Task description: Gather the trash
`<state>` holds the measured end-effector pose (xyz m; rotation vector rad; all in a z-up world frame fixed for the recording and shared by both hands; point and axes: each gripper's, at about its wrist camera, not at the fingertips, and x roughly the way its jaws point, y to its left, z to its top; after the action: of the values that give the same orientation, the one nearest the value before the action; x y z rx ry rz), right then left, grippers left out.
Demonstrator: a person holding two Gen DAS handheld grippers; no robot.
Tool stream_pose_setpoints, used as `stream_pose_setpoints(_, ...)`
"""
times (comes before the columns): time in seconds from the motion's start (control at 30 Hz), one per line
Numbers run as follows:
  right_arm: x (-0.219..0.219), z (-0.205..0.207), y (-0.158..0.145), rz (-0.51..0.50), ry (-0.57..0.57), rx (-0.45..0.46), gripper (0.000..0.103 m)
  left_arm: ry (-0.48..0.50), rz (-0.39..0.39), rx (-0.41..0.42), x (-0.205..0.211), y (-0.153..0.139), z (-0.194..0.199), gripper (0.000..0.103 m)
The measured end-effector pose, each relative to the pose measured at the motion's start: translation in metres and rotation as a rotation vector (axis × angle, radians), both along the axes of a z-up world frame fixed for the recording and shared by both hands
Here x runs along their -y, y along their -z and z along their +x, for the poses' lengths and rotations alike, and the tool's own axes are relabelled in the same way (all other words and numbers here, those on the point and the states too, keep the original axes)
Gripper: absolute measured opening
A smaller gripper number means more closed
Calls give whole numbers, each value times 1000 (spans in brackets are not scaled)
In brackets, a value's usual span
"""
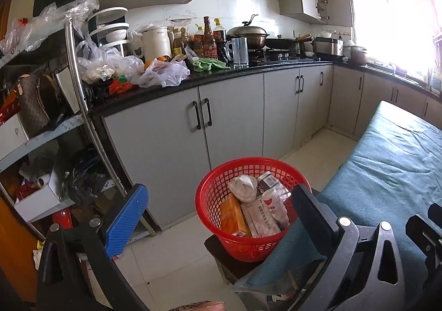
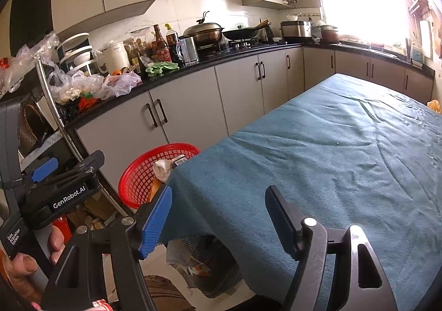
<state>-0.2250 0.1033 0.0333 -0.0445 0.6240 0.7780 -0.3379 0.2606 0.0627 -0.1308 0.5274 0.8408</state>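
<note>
While our left gripper point(image 1: 218, 217) and right gripper point(image 2: 218, 217) hang wide apart with nothing in them, the red basket point(image 1: 212, 186) sits full of trash. We see it at eleven o'clock from the blue table point(image 2: 331, 145).

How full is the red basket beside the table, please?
Partly full: the red basket holds an orange box, a white box and crumpled paper.

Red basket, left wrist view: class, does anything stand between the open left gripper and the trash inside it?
Nothing visible does. The left gripper is open and empty, the red basket has no lid, and its trash lies exposed; the blue cloth sits beside it.
</note>
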Motion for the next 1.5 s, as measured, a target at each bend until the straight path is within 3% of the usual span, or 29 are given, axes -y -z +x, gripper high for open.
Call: stream_pose_setpoints(1.5,-5,-4,6,-41,7,43,77,-4,-54,-27,-10,11,-1,103)
